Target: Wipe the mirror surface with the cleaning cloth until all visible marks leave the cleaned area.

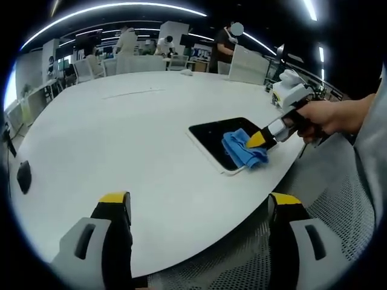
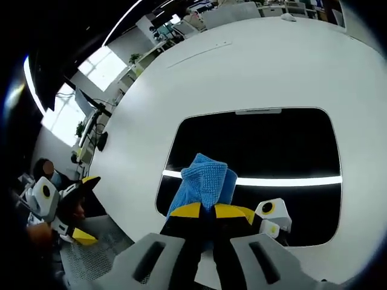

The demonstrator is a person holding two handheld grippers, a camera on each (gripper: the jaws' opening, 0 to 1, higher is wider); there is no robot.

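A dark rectangular mirror point(image 1: 214, 134) with a white rim lies flat on the white table point(image 1: 121, 133). On its near end rests a bunched blue cloth point(image 1: 242, 149), and my right gripper point(image 1: 259, 139) is shut on it, held by a hand at the right. In the right gripper view the cloth point(image 2: 202, 181) sticks out from between the closed yellow-tipped jaws of my right gripper point(image 2: 207, 211), pressed on the mirror point(image 2: 266, 145), which reflects a ceiling light strip. My left gripper point(image 1: 199, 202) hovers open over the table's near edge, holding nothing. It also appears as the left gripper point(image 2: 78, 205) at the left.
Chairs and people stand beyond the table's far edge point(image 1: 151, 60). A small dark object point(image 1: 24, 175) lies at the left. A mesh chair seat point(image 1: 338, 205) sits below the near table edge. Wide bare tabletop point(image 2: 199, 84) surrounds the mirror.
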